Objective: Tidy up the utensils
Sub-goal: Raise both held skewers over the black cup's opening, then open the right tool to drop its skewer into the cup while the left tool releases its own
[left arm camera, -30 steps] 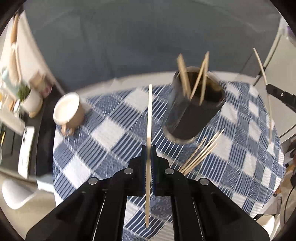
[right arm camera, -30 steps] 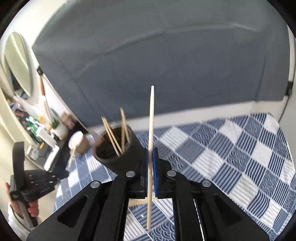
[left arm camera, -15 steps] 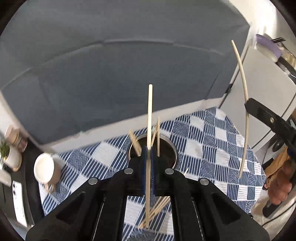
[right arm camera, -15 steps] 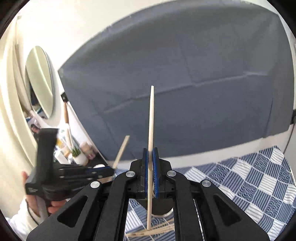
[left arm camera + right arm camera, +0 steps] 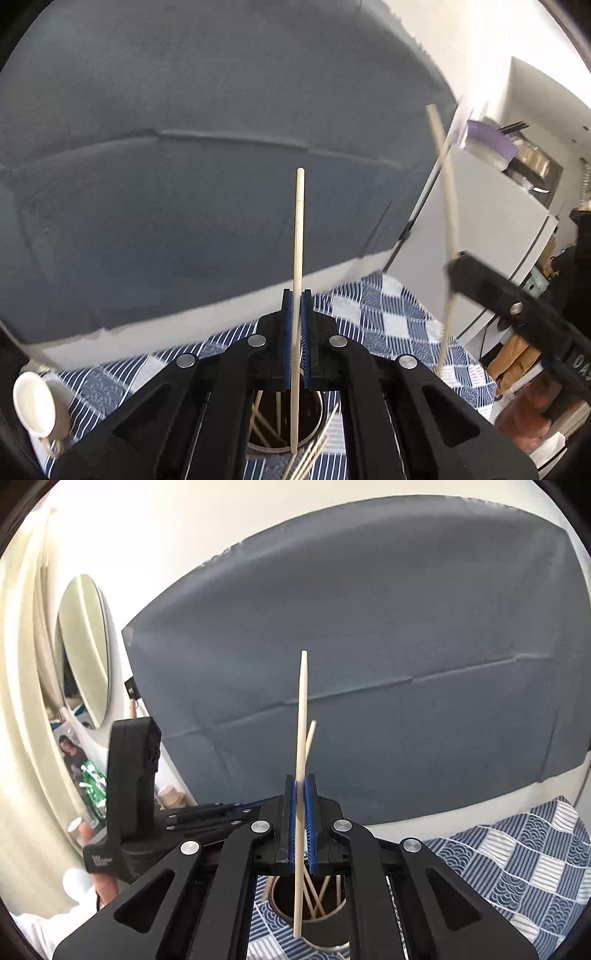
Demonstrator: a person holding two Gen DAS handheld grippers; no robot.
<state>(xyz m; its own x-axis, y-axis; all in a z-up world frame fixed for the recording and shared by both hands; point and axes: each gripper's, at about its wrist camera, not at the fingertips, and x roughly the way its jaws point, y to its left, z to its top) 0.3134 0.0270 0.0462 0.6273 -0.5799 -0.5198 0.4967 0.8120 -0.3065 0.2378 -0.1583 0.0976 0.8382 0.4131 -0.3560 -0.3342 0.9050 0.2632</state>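
Chopsticks are the thing here. One chopstick [image 5: 297, 295] stands almost straight up, pinched tight in the left gripper [image 5: 296, 347]. Another chopstick [image 5: 301, 775] is pinched the same way in the right gripper [image 5: 302, 827]. Both hang over the dark cup [image 5: 314, 410], which sits at 6 o'clock in each view on the blue checked cloth [image 5: 388, 317]. Black gripper arms hide most of the cup, so only part of its mouth and a few sticks inside [image 5: 319, 897] show. More loose sticks [image 5: 308, 458] lie at the bottom edge, cut off. In the left view the right gripper at 3 o'clock is blurry. A white mug [image 5: 35, 406] sits at 8 o'clock. A second ago the cup stood farther up in both views, with its side showing; now both grippers are higher and look more at the grey wall [image 5: 184, 147].
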